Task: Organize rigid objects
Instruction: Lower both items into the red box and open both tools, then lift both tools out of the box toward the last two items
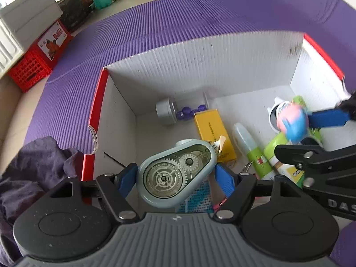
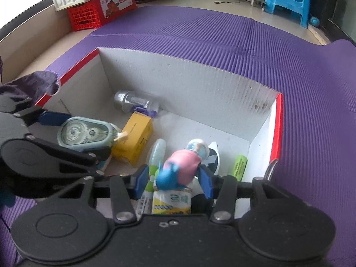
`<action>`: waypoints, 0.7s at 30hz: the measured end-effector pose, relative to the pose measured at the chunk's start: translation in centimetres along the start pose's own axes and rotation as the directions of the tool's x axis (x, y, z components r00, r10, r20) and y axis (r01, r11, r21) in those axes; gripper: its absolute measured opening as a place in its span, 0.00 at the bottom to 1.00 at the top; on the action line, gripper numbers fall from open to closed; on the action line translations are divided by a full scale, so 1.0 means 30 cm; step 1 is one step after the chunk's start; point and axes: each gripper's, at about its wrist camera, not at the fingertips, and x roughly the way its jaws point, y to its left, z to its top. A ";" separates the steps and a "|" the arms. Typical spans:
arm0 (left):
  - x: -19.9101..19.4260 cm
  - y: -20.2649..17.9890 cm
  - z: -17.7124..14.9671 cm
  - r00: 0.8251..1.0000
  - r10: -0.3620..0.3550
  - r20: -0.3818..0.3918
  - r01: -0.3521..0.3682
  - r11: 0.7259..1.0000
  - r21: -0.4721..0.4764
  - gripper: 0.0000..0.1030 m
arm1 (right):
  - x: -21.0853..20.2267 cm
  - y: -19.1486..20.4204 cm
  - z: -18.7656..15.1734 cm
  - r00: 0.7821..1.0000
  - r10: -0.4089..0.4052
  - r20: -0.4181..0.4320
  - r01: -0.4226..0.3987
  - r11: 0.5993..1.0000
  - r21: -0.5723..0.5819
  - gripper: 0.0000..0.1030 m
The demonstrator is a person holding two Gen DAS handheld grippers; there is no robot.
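A: Left wrist view, item one: left tongs, blue pads pinching the correction-tape dispenser, held above the near left corner of the cardboard box.

B: Box contents?

A: Clear jar lying on its side against the far wall; yellow carton just beside it, toward the middle; glue stick and green packets toward the right wall. The box stands on the purple mat. The right tongs enter from the right edge, carrying the pink-and-blue toy figure, which is motion-blurred.

B: Right wrist view?

A: Right tongs pinching the toy figure over the near right part of the box. Below it: white-and-black object, green battery by the right wall, printed packets. The left tongs hold the dispenser at the left, just above the yellow carton. Dark cloth lies at the box's left rim.

B: Risks?

A: Judgement only. The two tongs are close together over one box; lowering both at once could knock them together. The figure is rounded and gripped near its middle, so it may twist out and tumble onto the clutter. The dispenser, released at height, could bounce off the carton.
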 end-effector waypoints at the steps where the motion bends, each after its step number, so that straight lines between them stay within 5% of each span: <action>1: 0.002 -0.004 -0.003 1.000 0.004 -0.001 -0.004 1.000 0.007 0.74 | -0.008 0.002 -0.002 1.000 0.003 0.005 -0.003 1.000 0.000 0.51; 6: 0.002 -0.010 -0.009 1.000 0.004 -0.012 -0.004 1.000 0.024 0.74 | -0.051 -0.004 -0.013 0.999 0.019 0.034 -0.020 0.999 0.025 0.64; 21: -0.196 0.063 -0.058 0.996 -0.083 0.036 0.087 0.990 -0.114 0.74 | -0.266 0.002 -0.073 0.990 0.077 0.117 -0.085 0.994 0.070 0.74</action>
